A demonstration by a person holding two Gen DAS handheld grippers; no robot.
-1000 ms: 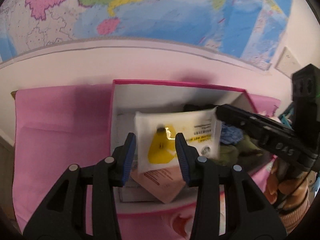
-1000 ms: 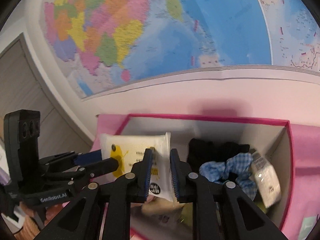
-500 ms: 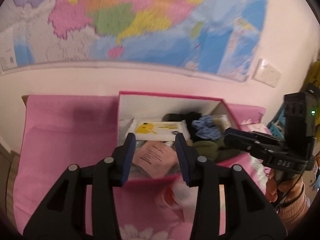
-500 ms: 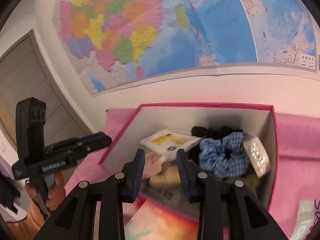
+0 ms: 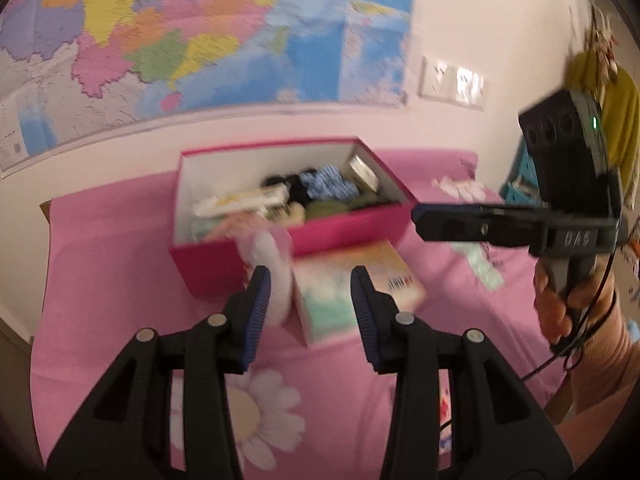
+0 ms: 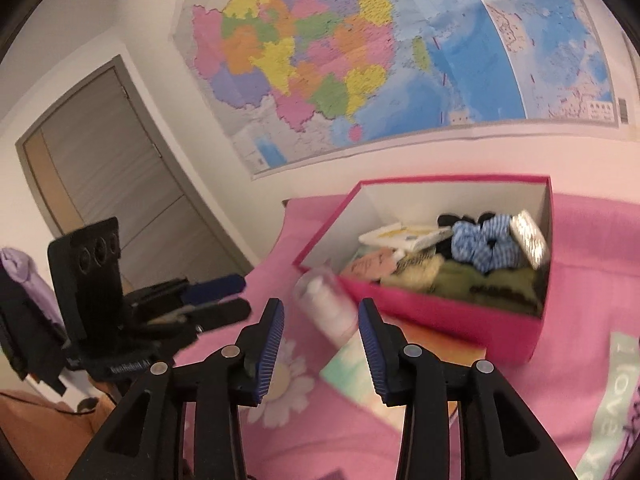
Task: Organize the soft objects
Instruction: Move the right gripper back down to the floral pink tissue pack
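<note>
Both grippers have backed away from the box (image 5: 352,232); the wipes pack (image 6: 404,236) now lies inside at its left. Left gripper (image 5: 308,308) and right gripper (image 6: 320,340) gape empty, so the near bottle (image 6: 332,308) looks next.

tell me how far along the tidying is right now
Much looks done: the pink box already holds a blue checked scrunchie, a yellow-printed packet, green cloth and other soft bits. Nothing is in hand; the left tool and right tool are both open and clear of the box. Left outside: a white roll leaning on the box and a colourful pack on the pink cloth.
</note>
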